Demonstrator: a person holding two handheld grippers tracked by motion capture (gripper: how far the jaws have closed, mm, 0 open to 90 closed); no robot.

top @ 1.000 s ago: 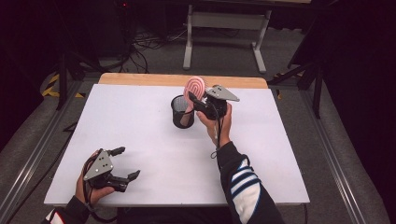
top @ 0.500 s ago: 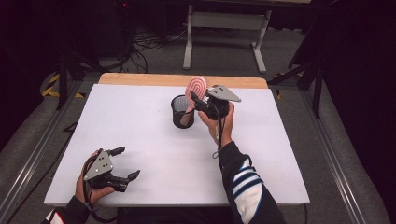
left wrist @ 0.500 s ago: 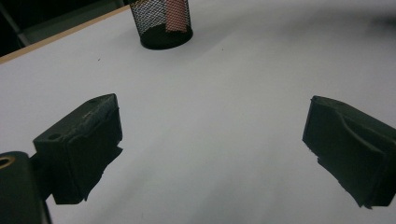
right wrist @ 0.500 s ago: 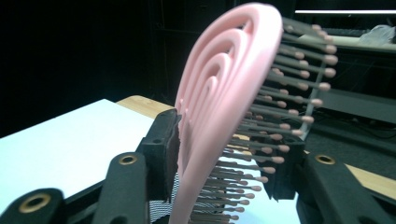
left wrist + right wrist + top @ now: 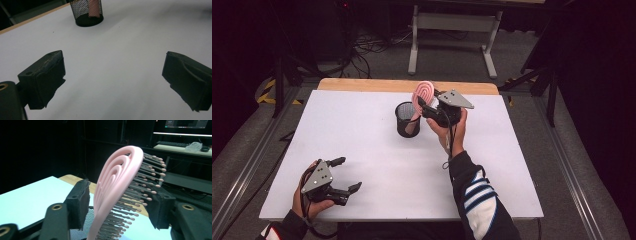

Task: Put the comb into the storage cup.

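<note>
right hand-held gripper [image 5: 120, 207], jaws just opening, straddles the pink looped bristly hairbrush [image 5: 117, 185] in black mesh cup [image 5: 407, 119]

High view: overhead, facing forward and down on the table [image 5: 362, 130].
Gripper views: close, low; all share the mesh cup [image 5: 407, 119].

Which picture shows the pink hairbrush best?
The right gripper view: the pink hairbrush looms close, its loops and bristles sharp. The high view shows it small, standing in the black mesh cup. The left gripper view shows a pink strip through the mesh.
</note>
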